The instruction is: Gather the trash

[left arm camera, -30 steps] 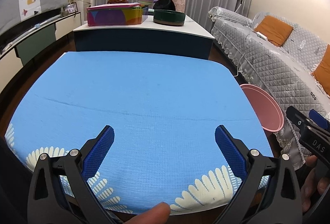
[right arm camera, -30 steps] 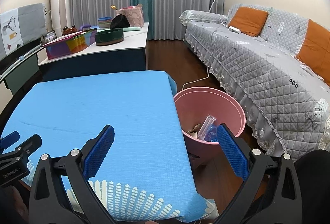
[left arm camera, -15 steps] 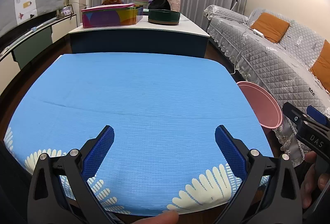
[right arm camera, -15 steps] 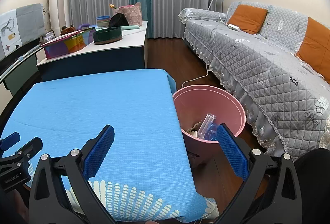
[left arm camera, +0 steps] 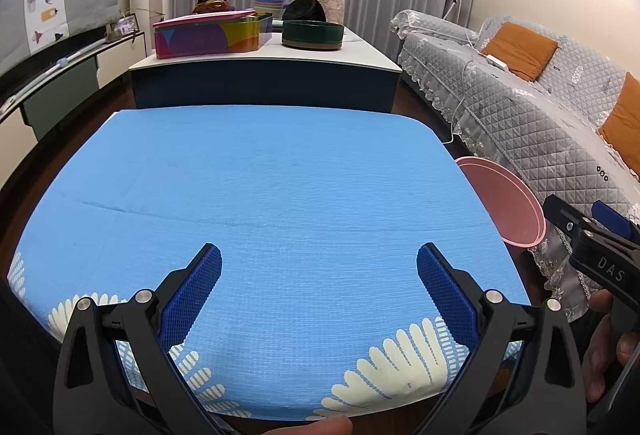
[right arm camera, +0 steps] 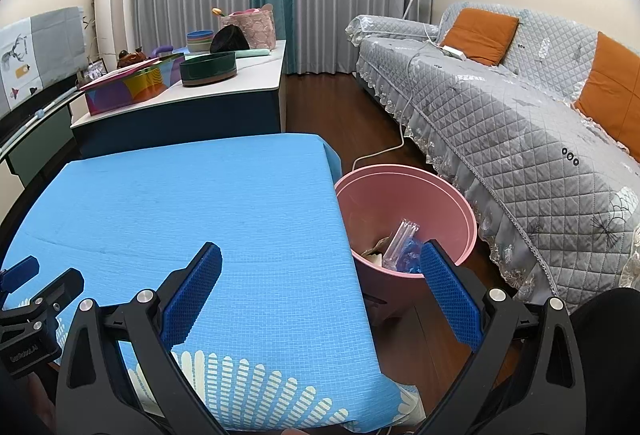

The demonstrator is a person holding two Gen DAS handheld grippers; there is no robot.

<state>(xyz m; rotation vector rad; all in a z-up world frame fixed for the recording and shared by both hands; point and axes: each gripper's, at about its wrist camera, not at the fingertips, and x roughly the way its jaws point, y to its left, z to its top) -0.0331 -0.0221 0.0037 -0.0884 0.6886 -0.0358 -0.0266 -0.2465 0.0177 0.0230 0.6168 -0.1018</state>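
Note:
A pink bin [right arm camera: 440, 195] stands on the floor at the right edge of the blue-clothed table [right arm camera: 180, 195]. Inside it lie a clear plastic wrapper [right arm camera: 402, 241], a blue wrapper and a brownish scrap. My right gripper [right arm camera: 320, 259] hangs open over the table's right edge, with nothing between its blue pads. Over the table's near edge my left gripper [left arm camera: 320, 261] is open too, and holds nothing. From the left wrist view only the bin's rim [left arm camera: 516, 203] shows, beside the other gripper's body [left arm camera: 592, 247].
A low white-topped cabinet [left arm camera: 264, 55] behind the table carries a colourful box [left arm camera: 208, 35], a dark green bowl [left arm camera: 313, 33] and baskets. A grey quilted sofa [right arm camera: 520, 123] with orange cushions runs along the right. A white cable [right arm camera: 384, 151] lies on the wooden floor.
Both grippers have lifted slightly and stayed open. The view of the table has widened a little; nothing on it or in the bin has moved.

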